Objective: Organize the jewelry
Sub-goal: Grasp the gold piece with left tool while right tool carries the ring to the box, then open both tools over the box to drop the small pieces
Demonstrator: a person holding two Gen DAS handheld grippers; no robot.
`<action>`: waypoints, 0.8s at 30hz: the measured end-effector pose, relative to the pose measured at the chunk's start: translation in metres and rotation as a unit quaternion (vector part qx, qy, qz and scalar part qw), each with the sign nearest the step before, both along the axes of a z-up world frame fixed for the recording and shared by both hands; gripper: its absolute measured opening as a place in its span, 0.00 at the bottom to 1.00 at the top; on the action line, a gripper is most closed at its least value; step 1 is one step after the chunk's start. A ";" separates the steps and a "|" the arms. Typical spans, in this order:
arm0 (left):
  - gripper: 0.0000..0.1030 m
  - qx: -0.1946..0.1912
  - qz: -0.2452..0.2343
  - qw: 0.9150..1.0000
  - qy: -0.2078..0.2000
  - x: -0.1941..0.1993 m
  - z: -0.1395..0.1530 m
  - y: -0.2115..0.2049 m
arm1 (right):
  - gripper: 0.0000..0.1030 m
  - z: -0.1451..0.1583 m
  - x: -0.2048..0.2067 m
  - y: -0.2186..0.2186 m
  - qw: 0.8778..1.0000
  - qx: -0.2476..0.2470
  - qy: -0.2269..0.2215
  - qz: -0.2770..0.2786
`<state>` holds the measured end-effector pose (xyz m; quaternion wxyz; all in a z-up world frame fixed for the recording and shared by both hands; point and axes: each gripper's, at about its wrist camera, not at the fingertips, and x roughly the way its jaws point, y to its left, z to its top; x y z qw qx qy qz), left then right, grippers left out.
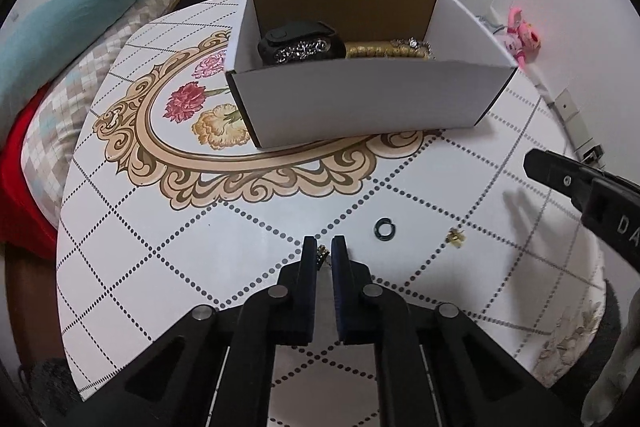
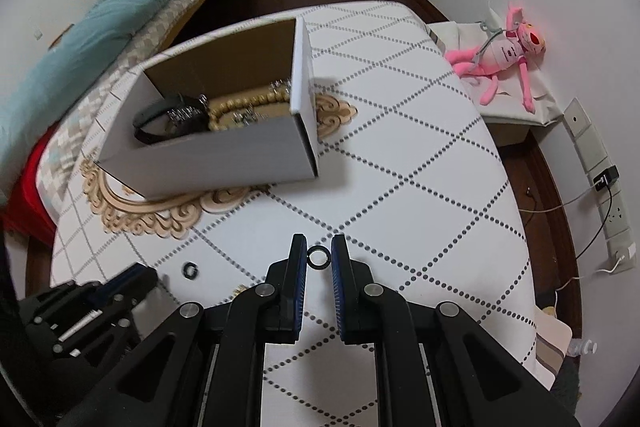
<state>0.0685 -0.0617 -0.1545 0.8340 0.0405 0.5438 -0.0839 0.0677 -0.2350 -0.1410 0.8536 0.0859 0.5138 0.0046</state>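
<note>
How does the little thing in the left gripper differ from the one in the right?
The left gripper holds a gold-toned trinket, knobbly and irregular; the right gripper holds a plain black ring. The trinket sits in a narrower gap than the ring, whose hole faces the camera. Both are tiny and pinched at the fingertips.

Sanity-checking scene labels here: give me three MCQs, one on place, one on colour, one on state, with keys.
1. The white box stands:
A) on the table, over its floral medallion
B) on the bed
C) on the floor

2. The plush toy is:
A) green
B) pink
C) blue

3. The box top is:
A) taped shut
B) open
C) covered by a lid

Key:
1 A, the medallion's scrolls run out from under its base.
2 B, its body and limbs are pink.
3 B, the jewelry inside is in plain sight.
</note>
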 end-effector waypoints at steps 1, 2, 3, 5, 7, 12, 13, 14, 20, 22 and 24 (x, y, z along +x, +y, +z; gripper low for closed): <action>0.04 -0.006 0.003 1.000 0.000 0.000 0.003 0.001 | 0.13 0.004 0.000 0.000 1.000 0.003 -0.004 0.000; 0.04 -0.015 0.006 1.000 -0.002 0.000 0.009 0.004 | 0.13 0.010 0.000 0.000 1.000 0.008 -0.010 0.001; 0.04 -0.023 0.008 1.000 -0.005 0.000 0.015 0.006 | 0.13 0.014 0.000 0.000 1.000 0.010 -0.013 0.001; 0.04 -0.041 0.013 0.999 -0.012 0.001 0.029 0.009 | 0.13 0.025 0.001 0.000 1.000 0.018 -0.021 0.003; 0.04 -0.062 0.016 0.998 -0.016 0.006 0.043 0.011 | 0.13 0.038 0.002 0.001 0.999 0.030 -0.031 0.007; 0.04 -0.113 0.019 0.993 -0.034 0.033 0.084 0.015 | 0.12 0.063 0.016 0.006 0.998 0.048 -0.047 0.018; 0.04 -0.118 0.017 0.992 -0.037 0.043 0.091 0.015 | 0.12 0.067 0.023 0.007 0.997 0.050 -0.049 0.020; 0.04 -0.121 0.016 0.992 -0.039 0.051 0.095 0.016 | 0.12 0.069 0.028 0.008 0.997 0.051 -0.050 0.021; 0.04 -0.114 0.009 0.993 -0.031 0.103 0.101 0.013 | 0.12 0.070 0.081 0.007 0.997 0.070 -0.028 0.031; 0.05 -0.111 0.005 0.994 -0.017 0.118 0.097 0.011 | 0.12 0.065 0.097 0.005 0.996 0.076 -0.013 0.033; 0.06 -0.106 0.005 0.994 -0.009 0.131 0.094 0.011 | 0.13 0.060 0.113 0.006 0.996 0.074 0.003 0.039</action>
